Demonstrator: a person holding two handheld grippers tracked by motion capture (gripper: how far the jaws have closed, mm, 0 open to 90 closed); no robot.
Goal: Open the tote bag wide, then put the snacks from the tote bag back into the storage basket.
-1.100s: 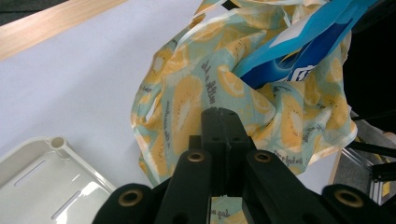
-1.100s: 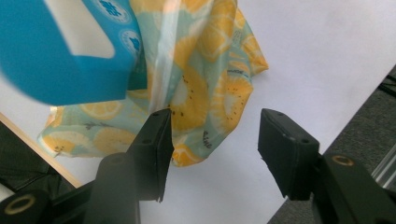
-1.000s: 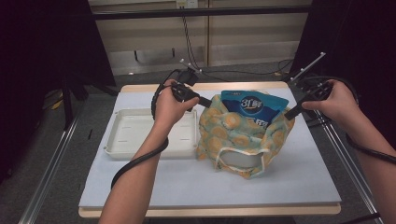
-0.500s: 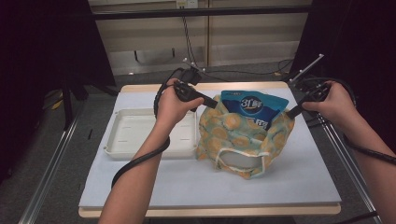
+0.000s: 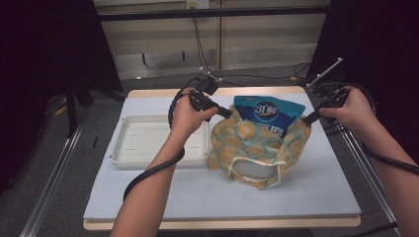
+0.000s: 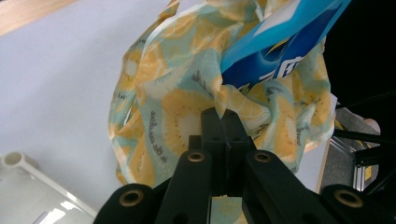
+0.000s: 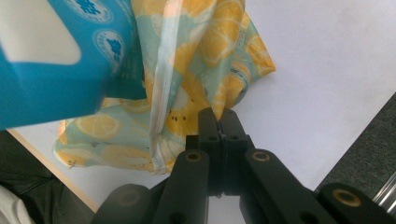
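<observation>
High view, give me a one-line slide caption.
Both grippers, left gripper and right gripper, pinch the lemon-print bag around a blue pouch.

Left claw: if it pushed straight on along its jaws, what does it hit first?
The left claw is shut on the rim of the lemon-print cloth bag, so it is already in the fabric. Just beyond sits the blue packet, probably next, though depth is unclear.
</observation>
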